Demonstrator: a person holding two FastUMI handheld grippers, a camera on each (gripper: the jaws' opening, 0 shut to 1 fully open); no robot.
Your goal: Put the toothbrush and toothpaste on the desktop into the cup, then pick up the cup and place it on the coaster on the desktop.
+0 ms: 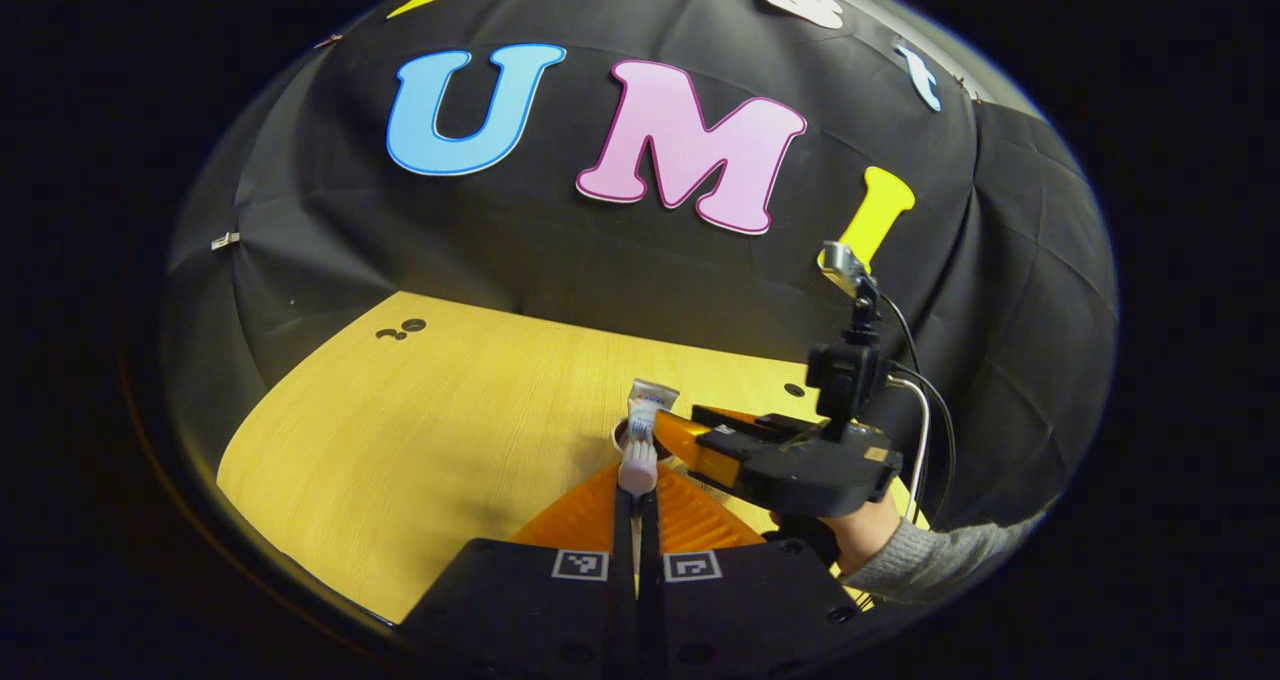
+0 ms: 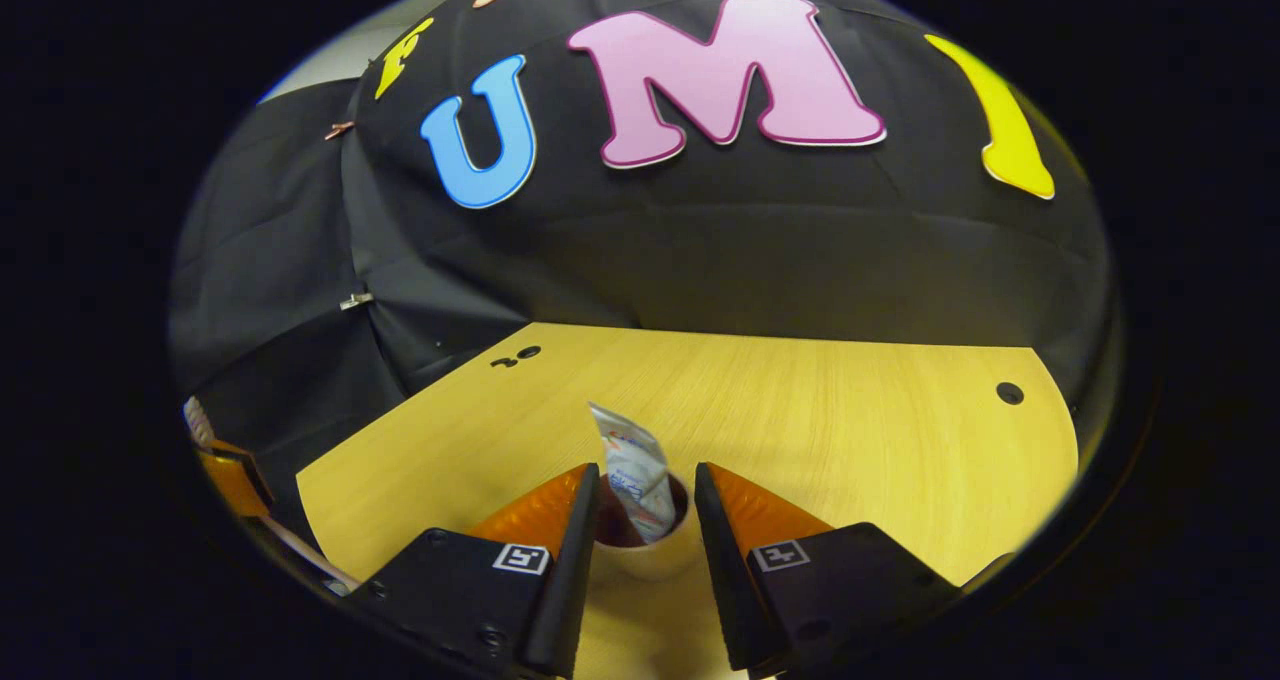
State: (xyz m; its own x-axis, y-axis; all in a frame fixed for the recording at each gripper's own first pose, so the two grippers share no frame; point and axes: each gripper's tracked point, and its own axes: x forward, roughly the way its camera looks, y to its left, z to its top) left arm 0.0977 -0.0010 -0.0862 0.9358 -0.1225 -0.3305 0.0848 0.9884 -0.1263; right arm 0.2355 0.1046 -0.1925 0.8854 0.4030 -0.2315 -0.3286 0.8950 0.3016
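In the left gripper view my left gripper [image 1: 637,487] is shut on the toothbrush [image 1: 637,466], which I see end-on, just short of the cup [image 1: 622,436]. The toothpaste tube [image 1: 650,400] stands in that cup. My right gripper [image 1: 678,417], held by a hand [image 1: 862,535], reaches to the cup from the right. In the right gripper view my right gripper [image 2: 647,472] is open, its fingers on either side of the cup [image 2: 640,550] with the tilted toothpaste tube [image 2: 633,470] inside. At the far left the left gripper [image 2: 228,470] carries the toothbrush [image 2: 198,422], bristles up.
The wooden desktop [image 1: 420,430] [image 2: 850,430] stretches back to the black cloth wall. It has small dark holes at the back left [image 1: 402,329] [image 2: 515,357] and back right [image 2: 1009,393]. A grey sleeve [image 1: 930,560] and cables [image 1: 925,410] lie to the right.
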